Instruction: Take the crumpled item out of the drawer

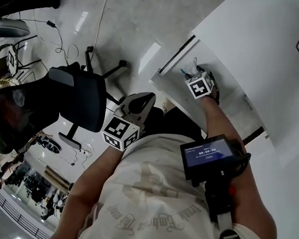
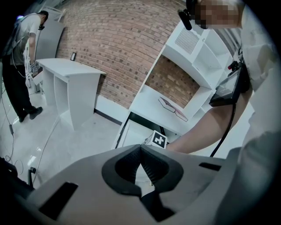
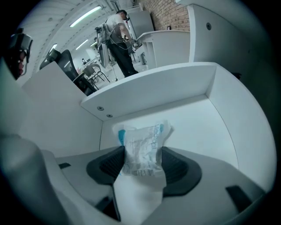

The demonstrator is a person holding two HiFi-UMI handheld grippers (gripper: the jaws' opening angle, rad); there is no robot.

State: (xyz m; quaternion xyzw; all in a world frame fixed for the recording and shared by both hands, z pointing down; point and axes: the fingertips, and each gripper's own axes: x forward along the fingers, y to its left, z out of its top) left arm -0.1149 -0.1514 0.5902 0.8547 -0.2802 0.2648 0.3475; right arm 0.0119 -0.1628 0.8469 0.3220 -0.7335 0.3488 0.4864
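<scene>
The right tool [image 3: 141, 167] points steeply down into the open drawer [image 3: 206, 132], at the upper right of the head view. Its jaws are spread wide either side of the crumpled packet [image 3: 142, 145] on the drawer floor, lined up to pinch it, I'd say. The left tool [image 2: 141, 169] hangs aside, jaws together and empty.

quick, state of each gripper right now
left gripper: closed, empty
right gripper: open, crumpled packet between its jaws, not gripped

Right claw [image 1: 192, 73] — inside white drawer [image 1: 234, 104]
</scene>
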